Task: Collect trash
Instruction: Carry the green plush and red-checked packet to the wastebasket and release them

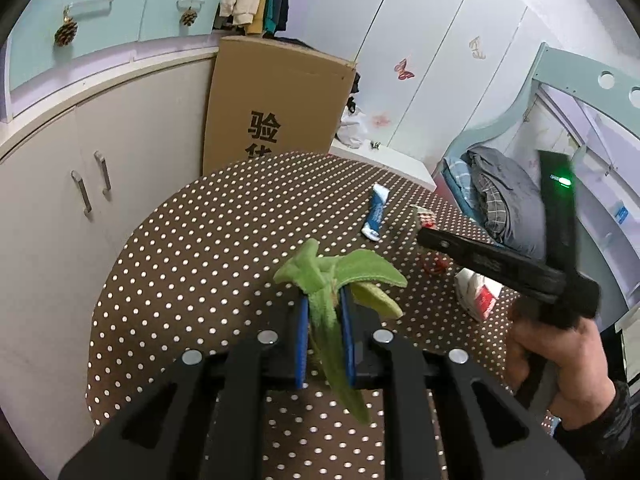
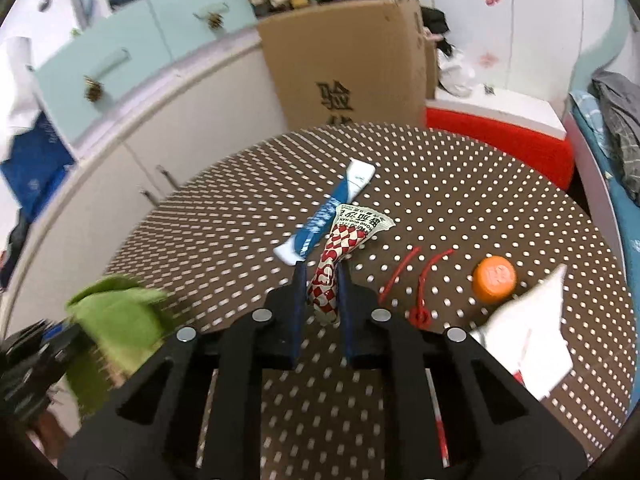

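1. left wrist view: your left gripper (image 1: 325,300) pinches a green cloth (image 1: 332,280) between its blue pads (image 1: 302,336). the cloth fans out above the tips and a strip hangs below them, over the dotted table (image 1: 192,240).
2. same view: a blue tube (image 1: 374,212) lies flat farther out on the table, apart from the cloth.
3. same view: your right gripper (image 1: 424,226) comes in from the right with your hand (image 1: 560,368) on its handle. its tip sits by a red-and-white wrapper (image 1: 425,216), just beside the tube. from here you cannot tell how the jaws stand.
4. same view: a white carton (image 1: 478,294) with a red patch lies under the right gripper's body. a brown box (image 1: 276,96) stands behind the table.
5. right wrist view: your right gripper (image 2: 323,268) is clamped on the wrapper (image 2: 340,248), whose printed top flares above the tips, touching the tube (image 2: 326,210).
6. same view: two red ties (image 2: 424,280) lie right of the gripper, then an orange cap (image 2: 494,278), then the carton (image 2: 532,332) near the edge.
7. same view: the cloth (image 2: 116,320) shows blurred at lower left.
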The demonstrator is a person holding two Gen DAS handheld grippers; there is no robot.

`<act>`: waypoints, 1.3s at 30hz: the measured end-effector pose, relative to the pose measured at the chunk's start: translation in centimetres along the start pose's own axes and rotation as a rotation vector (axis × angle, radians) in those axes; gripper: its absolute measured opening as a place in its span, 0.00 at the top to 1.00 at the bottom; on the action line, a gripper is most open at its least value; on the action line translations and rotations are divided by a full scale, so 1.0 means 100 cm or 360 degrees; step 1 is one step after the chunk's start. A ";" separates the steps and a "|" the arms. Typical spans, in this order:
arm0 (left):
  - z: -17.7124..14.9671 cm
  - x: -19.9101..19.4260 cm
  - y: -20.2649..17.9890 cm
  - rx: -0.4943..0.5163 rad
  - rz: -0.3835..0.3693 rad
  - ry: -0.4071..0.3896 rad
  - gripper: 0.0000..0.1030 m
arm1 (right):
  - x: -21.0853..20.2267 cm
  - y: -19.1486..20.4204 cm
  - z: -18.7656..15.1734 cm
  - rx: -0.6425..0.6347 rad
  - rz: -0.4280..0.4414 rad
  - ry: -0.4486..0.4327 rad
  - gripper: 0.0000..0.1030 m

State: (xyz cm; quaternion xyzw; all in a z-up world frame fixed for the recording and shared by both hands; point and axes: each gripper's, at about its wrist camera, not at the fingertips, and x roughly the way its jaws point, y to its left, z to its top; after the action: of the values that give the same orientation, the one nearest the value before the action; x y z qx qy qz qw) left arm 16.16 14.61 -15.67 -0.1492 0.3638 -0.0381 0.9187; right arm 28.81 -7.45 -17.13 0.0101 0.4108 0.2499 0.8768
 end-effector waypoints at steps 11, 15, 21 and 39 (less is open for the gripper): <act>0.031 -0.032 -0.066 0.0143 -0.0103 -0.0131 0.87 | -0.123 -0.010 -0.001 -0.0083 0.0161 -0.0306 0.85; 0.045 -0.040 -0.095 0.0216 -0.0148 -0.0176 0.87 | -0.169 -0.032 0.000 -0.0044 0.0174 -0.0423 0.85; 0.061 -0.051 -0.147 0.0340 -0.0245 -0.0236 0.87 | -0.231 -0.072 -0.008 0.0007 0.0080 -0.0580 0.85; 0.037 -0.007 -0.320 0.0717 -0.0583 -0.0082 0.87 | -0.273 -0.274 -0.114 0.0614 -0.0359 -0.0513 0.85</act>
State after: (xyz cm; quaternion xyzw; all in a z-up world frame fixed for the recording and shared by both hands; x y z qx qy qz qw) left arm 19.41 -14.82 -3.01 -0.0055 0.2896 -0.2793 0.9155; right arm 17.59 -45.73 -11.25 0.1708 0.3045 0.0630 0.9350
